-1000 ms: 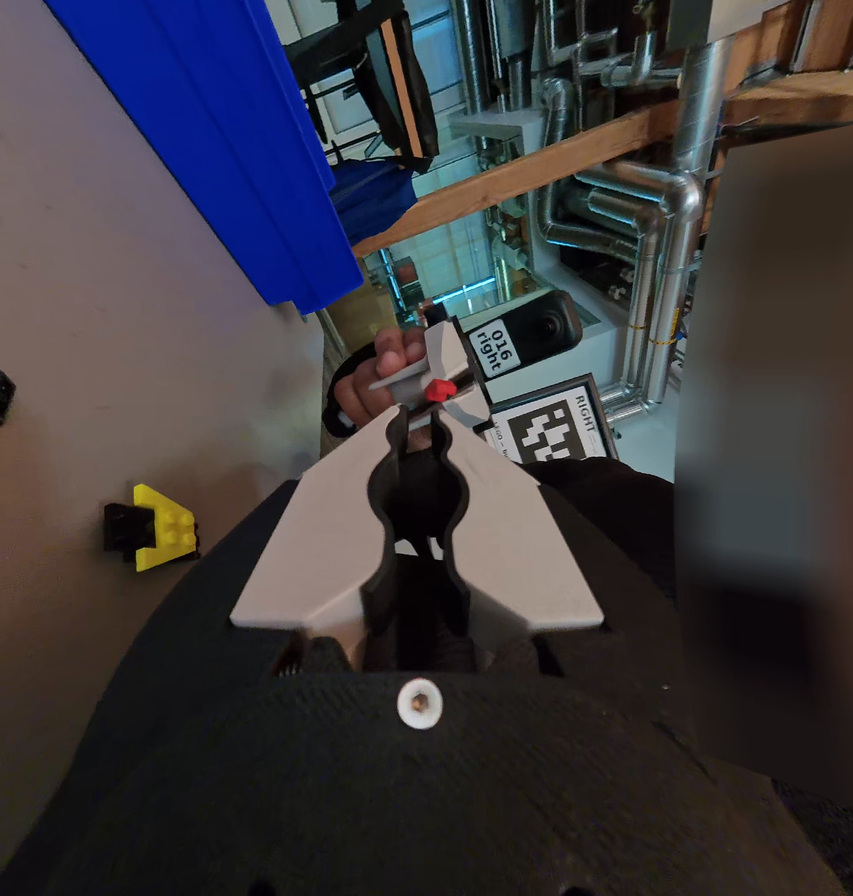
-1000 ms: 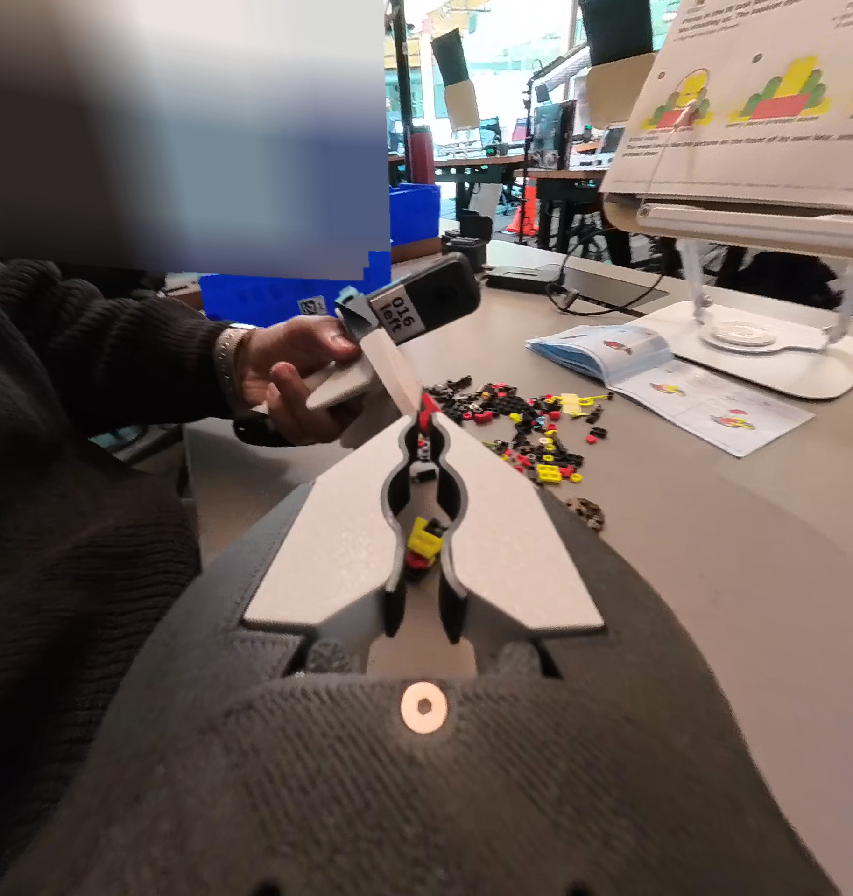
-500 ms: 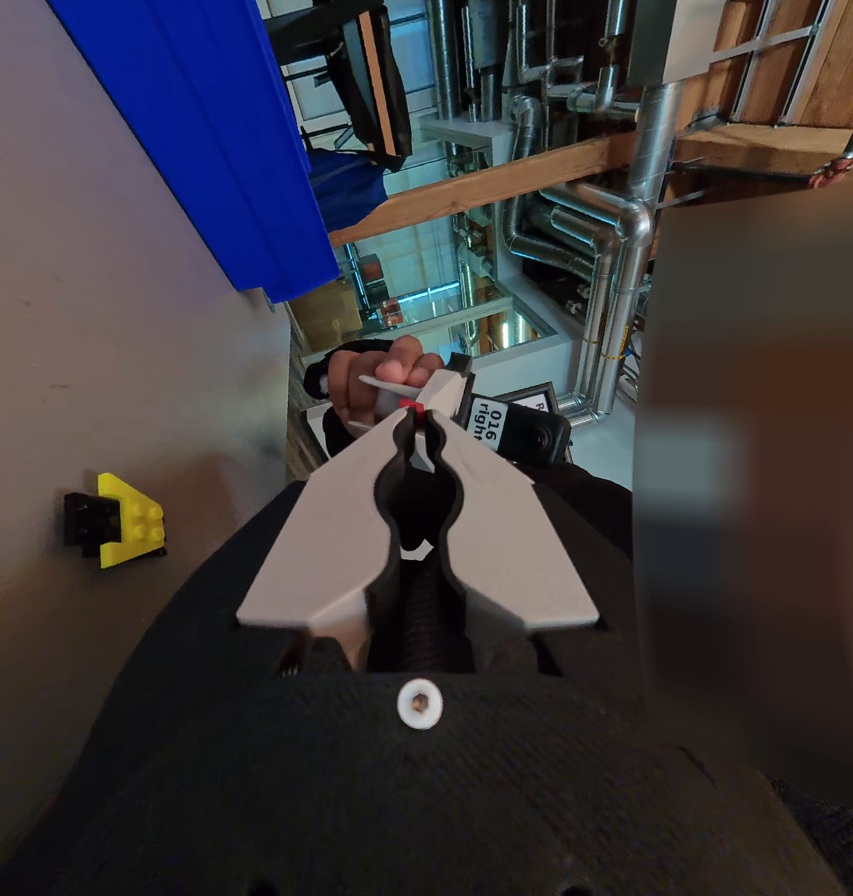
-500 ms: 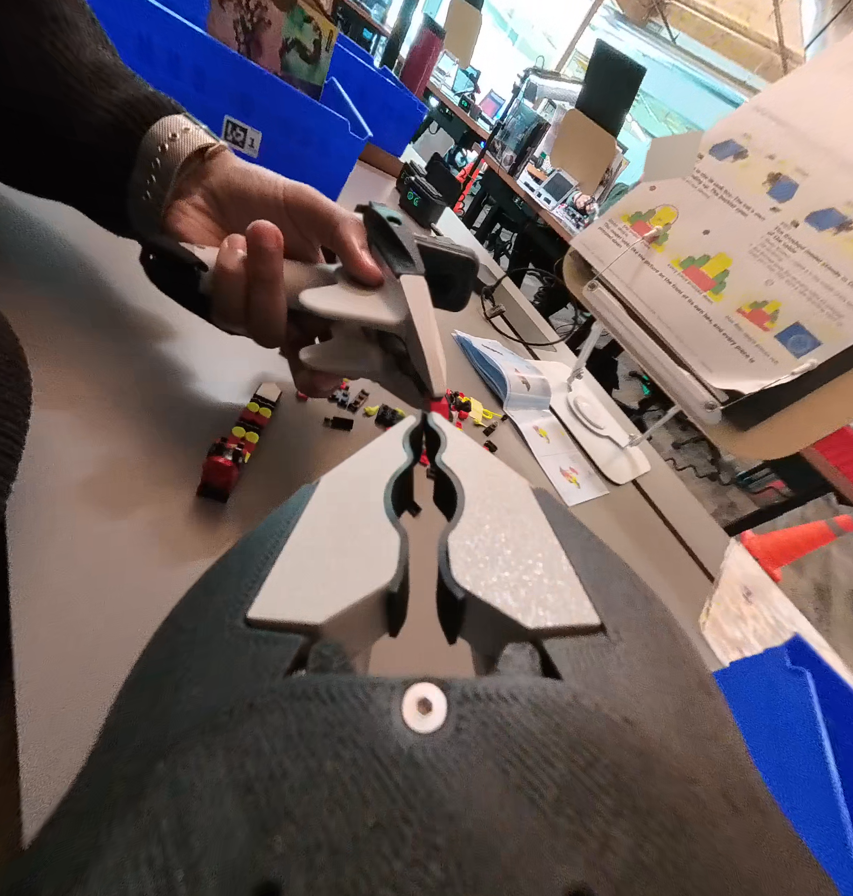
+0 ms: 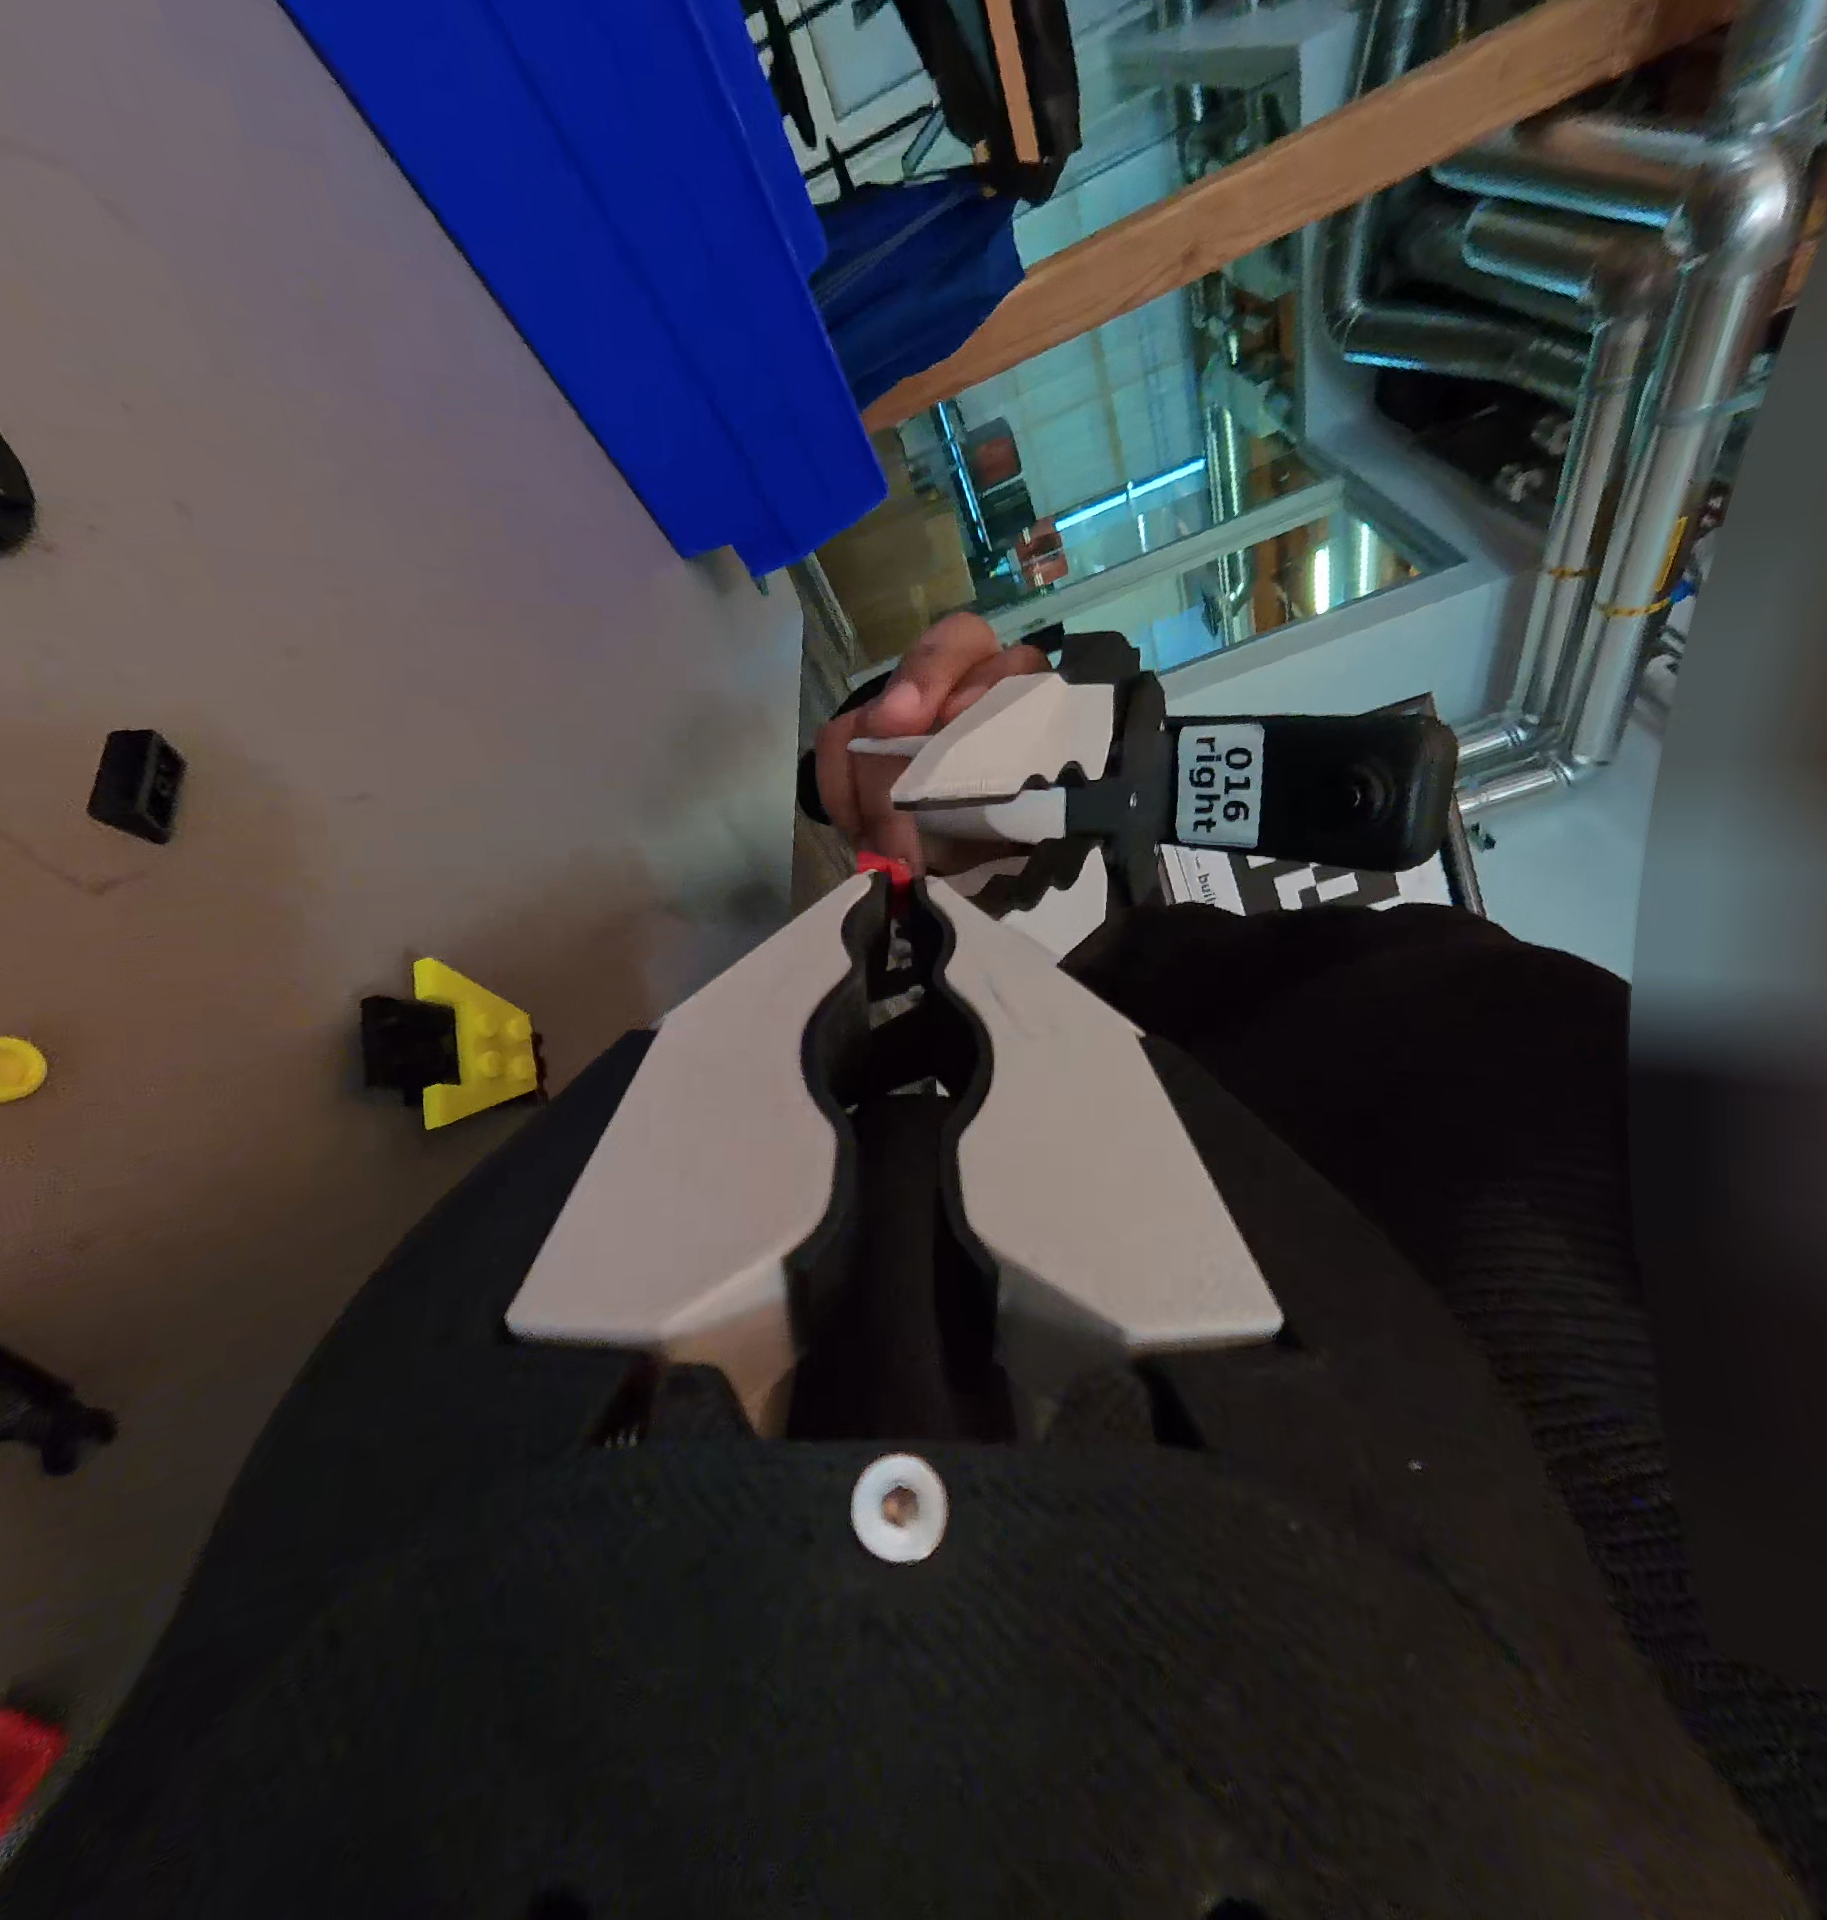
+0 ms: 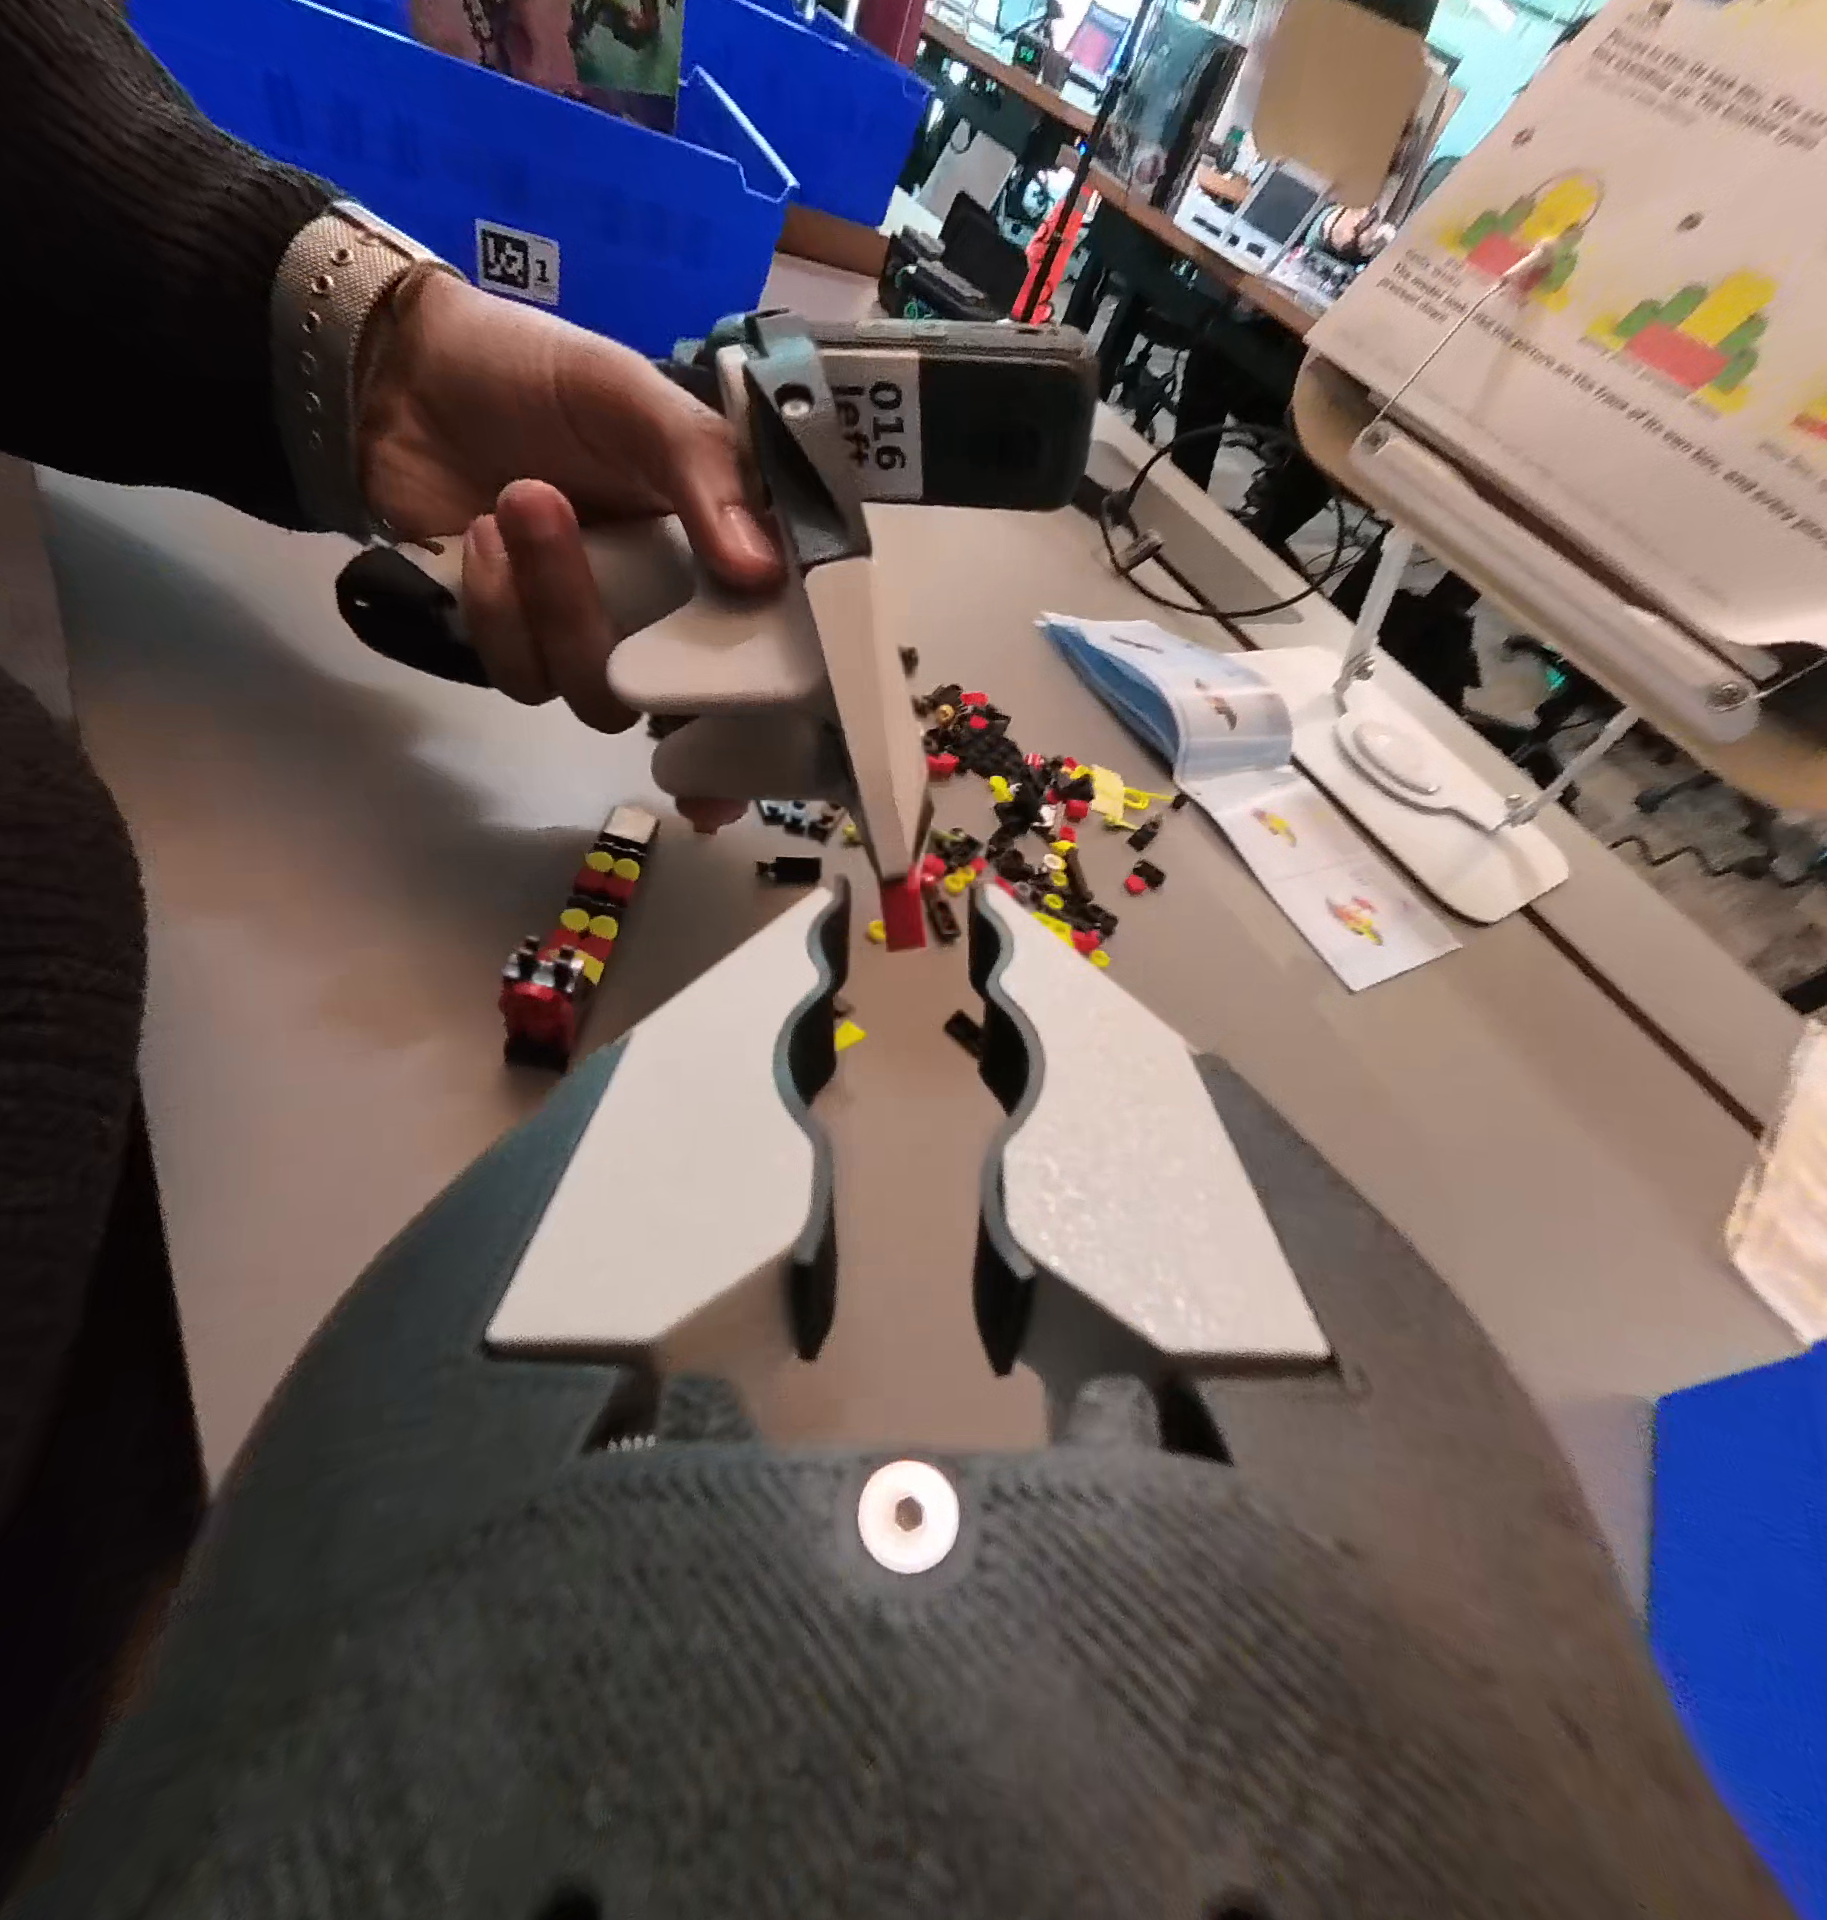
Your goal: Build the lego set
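The left gripper (image 6: 893,878) is clenched on one small red brick (image 6: 904,920), long axis pointing down, held above the table (image 6: 317,852). The brick hangs between the parted tips of the right gripper (image 6: 904,914), which grasps nothing. One partly built red, yellow and black model (image 6: 571,951) lies to the left; the loose pieces (image 6: 1023,821) beyond are too many to count.

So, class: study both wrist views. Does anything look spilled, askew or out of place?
Nothing is damaged. The loose lego pieces lie scattered in an unsorted heap on the table, beside the part-built model. The left gripper pinches a small red piece in mid-air; the right gripper has open, empty jaws.
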The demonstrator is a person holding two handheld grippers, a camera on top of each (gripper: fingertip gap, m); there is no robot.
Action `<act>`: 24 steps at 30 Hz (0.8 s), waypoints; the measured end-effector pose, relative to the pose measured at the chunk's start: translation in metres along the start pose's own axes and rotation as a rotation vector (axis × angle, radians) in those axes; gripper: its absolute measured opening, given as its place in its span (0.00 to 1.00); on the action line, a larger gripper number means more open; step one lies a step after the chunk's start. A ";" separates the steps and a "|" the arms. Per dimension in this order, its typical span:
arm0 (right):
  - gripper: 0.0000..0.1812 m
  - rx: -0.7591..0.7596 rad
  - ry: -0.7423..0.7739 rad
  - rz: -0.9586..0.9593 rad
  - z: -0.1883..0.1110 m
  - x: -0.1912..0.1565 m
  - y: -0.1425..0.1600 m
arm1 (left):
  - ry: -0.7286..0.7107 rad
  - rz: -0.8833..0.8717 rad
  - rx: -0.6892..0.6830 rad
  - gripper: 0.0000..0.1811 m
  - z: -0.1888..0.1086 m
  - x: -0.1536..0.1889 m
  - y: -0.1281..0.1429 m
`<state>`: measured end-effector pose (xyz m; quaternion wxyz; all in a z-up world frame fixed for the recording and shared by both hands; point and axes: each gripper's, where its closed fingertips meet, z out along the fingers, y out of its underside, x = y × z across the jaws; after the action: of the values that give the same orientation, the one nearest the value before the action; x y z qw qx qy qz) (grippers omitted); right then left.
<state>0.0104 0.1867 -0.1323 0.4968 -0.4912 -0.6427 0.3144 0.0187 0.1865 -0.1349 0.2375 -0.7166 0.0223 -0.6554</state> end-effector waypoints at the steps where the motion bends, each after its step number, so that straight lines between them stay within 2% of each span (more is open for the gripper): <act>1: 0.12 -0.011 -0.006 0.006 0.001 -0.001 0.002 | 0.001 0.001 -0.009 0.00 0.001 0.000 0.001; 4: 0.11 -0.055 -0.021 0.021 0.005 -0.006 0.009 | -0.009 0.007 -0.029 0.00 0.002 -0.002 0.005; 7: 0.04 -0.080 -0.027 0.042 0.008 -0.008 0.013 | -0.022 0.008 -0.033 0.00 0.002 -0.005 0.006; 9: 0.04 -0.088 -0.014 0.054 0.009 -0.006 0.014 | -0.037 0.011 -0.021 0.01 0.000 -0.007 0.003; 12: 0.04 -0.155 0.042 0.132 0.010 0.004 0.027 | -0.175 0.081 -0.015 0.10 -0.008 -0.024 -0.002; 15: 0.03 -0.307 0.053 0.329 0.015 0.001 0.058 | -0.405 0.189 -0.069 0.11 -0.022 -0.051 -0.001; 18: 0.04 -0.380 0.036 0.517 0.021 -0.012 0.073 | -0.545 0.274 -0.161 0.13 -0.028 -0.068 0.008; 21: 0.04 -0.372 0.056 0.603 0.024 -0.015 0.072 | -0.628 0.326 -0.227 0.14 -0.028 -0.081 0.017; 24: 0.03 -0.374 0.056 0.655 0.028 -0.022 0.071 | -0.648 0.329 -0.264 0.16 -0.023 -0.087 0.025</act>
<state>0.0074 0.1912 -0.2113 0.2893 -0.7613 -0.4840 0.3202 -0.0088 0.1872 -0.2245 0.2397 -0.8978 0.1450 -0.3397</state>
